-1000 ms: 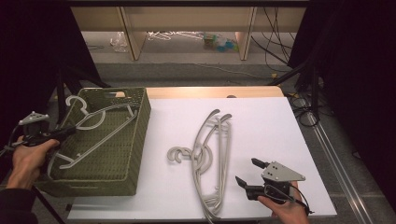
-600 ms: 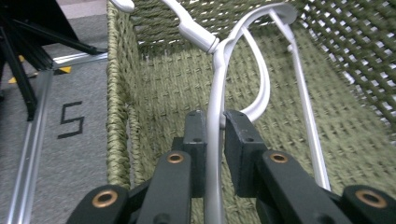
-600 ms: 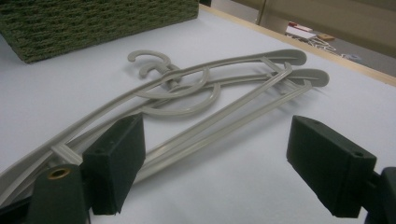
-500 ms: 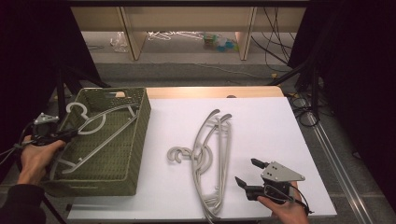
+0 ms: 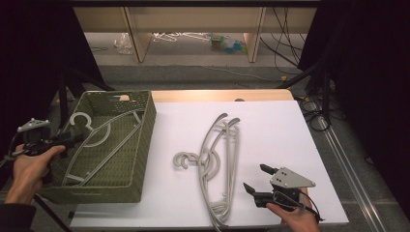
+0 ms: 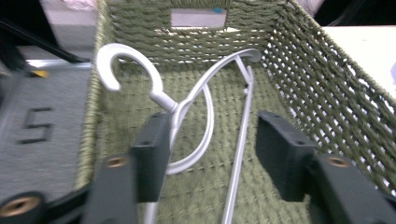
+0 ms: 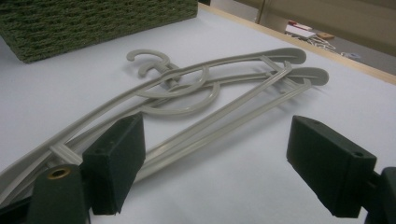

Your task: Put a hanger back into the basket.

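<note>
A white hanger [image 5: 99, 140] lies inside the green woven basket [image 5: 140, 159], with its hook near the basket's far left corner. The left gripper [image 5: 72, 140] is at the basket's left rim. Its jaws have just been opening, and they now stand apart with the hanger's neck [image 6: 175, 109] beside one pad, not squeezed. To the right of the basket, two grey hangers [image 5: 217, 159] lie stacked on the white tabletop [image 5: 280, 130]. The right gripper [image 5: 256, 179] rests on the tabletop right of those hangers, wide open and holding nothing.
</note>
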{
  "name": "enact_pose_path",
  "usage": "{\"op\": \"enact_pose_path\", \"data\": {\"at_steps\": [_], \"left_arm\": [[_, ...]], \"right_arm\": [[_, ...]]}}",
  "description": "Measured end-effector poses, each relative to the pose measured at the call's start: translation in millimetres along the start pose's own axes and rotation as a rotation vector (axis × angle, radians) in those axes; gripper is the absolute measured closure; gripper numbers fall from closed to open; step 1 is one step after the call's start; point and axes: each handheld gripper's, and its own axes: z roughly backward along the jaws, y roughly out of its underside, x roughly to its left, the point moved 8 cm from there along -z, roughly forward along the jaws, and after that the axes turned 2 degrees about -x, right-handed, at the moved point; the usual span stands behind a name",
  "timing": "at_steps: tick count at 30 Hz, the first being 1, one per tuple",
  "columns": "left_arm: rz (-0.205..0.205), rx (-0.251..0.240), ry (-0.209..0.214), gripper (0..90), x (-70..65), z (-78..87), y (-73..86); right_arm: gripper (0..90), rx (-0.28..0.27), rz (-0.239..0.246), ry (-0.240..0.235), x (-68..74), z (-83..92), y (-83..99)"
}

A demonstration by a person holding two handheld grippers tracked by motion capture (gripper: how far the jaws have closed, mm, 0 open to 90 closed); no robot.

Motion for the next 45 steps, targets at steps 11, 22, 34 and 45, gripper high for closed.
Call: {"op": "enact_pose_path", "data": {"at_steps": [11, 22, 34, 45], "left_arm": [[-0.041, -0.077, 0.239, 31.1, -123.7, 45.8, -4.3], [-0.052, 0.045, 0.497, 23.7, -247.3, 11.5, 36.8], [-0.119, 0.127, 0.577, 24.8, -303.4, -30.4, 89.3], [-0.096, 0.202, 0.608, 25.5, -324.1, -49.5, 114.6]], "right_arm": [[20.3, 0.000, 0.000, 0.001, 0.7, -0.2, -0.8], [20.3, -0.012, 0.003, 0.010, -2.0, 2.9, -1.9], [20.3, -0.023, -0.008, 0.010, -3.4, 4.6, -2.3], [20.1, -0.025, -0.011, 0.004, -3.6, 5.3, -2.2]]}}
